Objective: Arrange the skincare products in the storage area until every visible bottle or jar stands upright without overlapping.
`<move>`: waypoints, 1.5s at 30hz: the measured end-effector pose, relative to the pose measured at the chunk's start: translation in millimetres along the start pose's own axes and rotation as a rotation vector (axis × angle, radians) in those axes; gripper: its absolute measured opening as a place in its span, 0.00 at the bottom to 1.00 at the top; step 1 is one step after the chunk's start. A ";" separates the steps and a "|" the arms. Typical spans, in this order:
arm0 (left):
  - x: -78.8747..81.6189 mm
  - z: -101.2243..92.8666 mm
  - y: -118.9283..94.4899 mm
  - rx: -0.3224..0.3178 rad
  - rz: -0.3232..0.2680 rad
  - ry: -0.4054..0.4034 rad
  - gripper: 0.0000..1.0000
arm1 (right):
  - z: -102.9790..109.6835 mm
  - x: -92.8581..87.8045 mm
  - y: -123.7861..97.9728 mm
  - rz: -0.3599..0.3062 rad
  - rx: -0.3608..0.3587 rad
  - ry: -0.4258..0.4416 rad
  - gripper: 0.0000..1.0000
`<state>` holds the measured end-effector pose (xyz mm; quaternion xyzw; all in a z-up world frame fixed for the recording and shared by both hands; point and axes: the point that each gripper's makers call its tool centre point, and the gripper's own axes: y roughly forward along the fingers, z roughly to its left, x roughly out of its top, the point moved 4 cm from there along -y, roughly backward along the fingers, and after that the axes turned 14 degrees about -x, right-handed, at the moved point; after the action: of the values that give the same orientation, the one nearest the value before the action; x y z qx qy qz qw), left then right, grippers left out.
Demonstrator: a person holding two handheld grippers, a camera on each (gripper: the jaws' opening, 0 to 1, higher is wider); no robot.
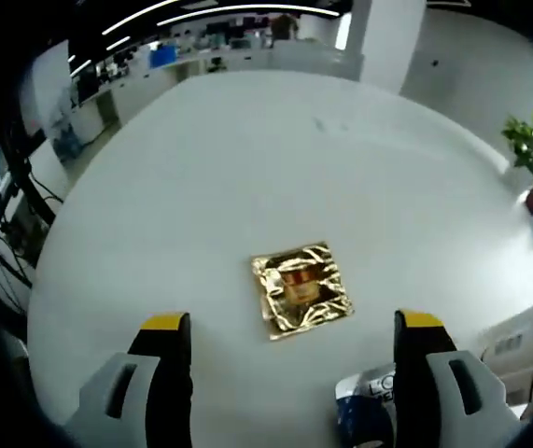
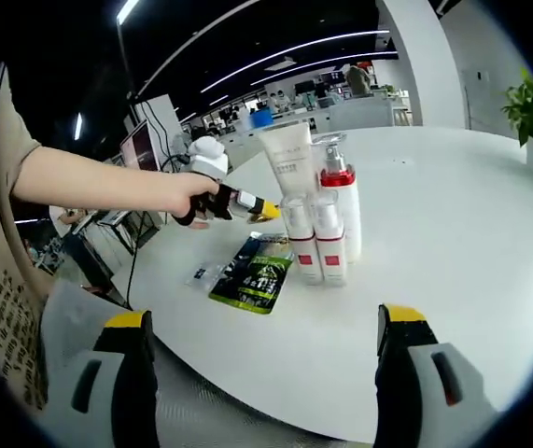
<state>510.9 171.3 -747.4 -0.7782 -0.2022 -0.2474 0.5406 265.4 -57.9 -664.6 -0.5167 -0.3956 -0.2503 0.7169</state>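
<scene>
Right gripper (image 2: 261,359) sat low in frame, jaws wide apart, holding nothing. Left gripper (image 1: 294,350) likewise gaped empty over the gold foil sachet (image 1: 301,289), mid-frame on the white table (image 1: 247,168). Pump bottle (image 2: 338,207), tube (image 2: 289,163), two small bottles (image 2: 315,241) stood upright centre-frame; green sachet (image 2: 252,273) lay flat beside them. Best approach, I'd say: square the jaws on the foil's edges, pinch lightly.
</scene>
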 end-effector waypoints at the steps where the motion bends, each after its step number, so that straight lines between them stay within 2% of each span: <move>1: 0.7 0.3 0.5 0.001 -0.002 0.002 0.83 | -0.3 0.0 0.0 0.000 -0.001 0.001 1.00; 6: 7.2 2.4 5.6 0.014 -0.014 0.015 0.76 | -1.6 0.1 0.2 0.001 -0.008 0.007 1.00; 11: 4.3 -3.2 5.9 0.027 -0.009 0.017 0.73 | -2.2 -0.6 0.6 0.005 -0.009 0.009 1.00; 19: 3.1 -3.5 4.5 0.074 -0.009 0.067 0.66 | -3.5 -0.9 1.2 0.008 -0.013 0.016 1.00; 23: 4.4 -4.2 3.9 0.078 -0.027 0.063 0.63 | -3.9 -1.2 1.2 0.011 -0.015 0.019 0.99; 30: 6.6 -5.5 4.9 0.068 -0.049 0.078 0.50 | -4.7 -1.1 1.0 0.009 -0.021 0.020 0.98; 31: 7.8 -4.7 3.3 0.065 -0.057 0.085 0.35 | -4.9 -1.3 0.9 0.011 -0.022 0.019 0.98; 32: 8.9 -5.6 1.5 0.049 -0.065 0.082 0.36 | -5.1 -1.3 0.9 0.010 -0.024 0.017 0.98; 33: 9.2 -6.6 2.7 0.040 -0.083 0.034 0.35 | -5.3 -1.1 0.8 0.009 -0.025 0.018 0.98; 34: 9.8 -4.3 1.8 0.042 -0.071 0.063 0.35 | -5.6 -0.8 0.7 0.006 -0.027 0.020 0.98; 40: 11.1 -0.9 0.8 0.034 -0.066 0.052 0.34 | -5.2 -1.2 0.9 0.008 -0.027 0.014 0.99; 45: 13.6 -0.5 -3.1 0.034 -0.069 0.092 0.32 | -5.3 -0.7 0.6 0.005 -0.030 0.012 0.99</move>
<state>519.8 172.5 -736.7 -0.7492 -0.2083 -0.2980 0.5537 267.1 -62.7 -666.3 -0.5271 -0.3861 -0.2574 0.7119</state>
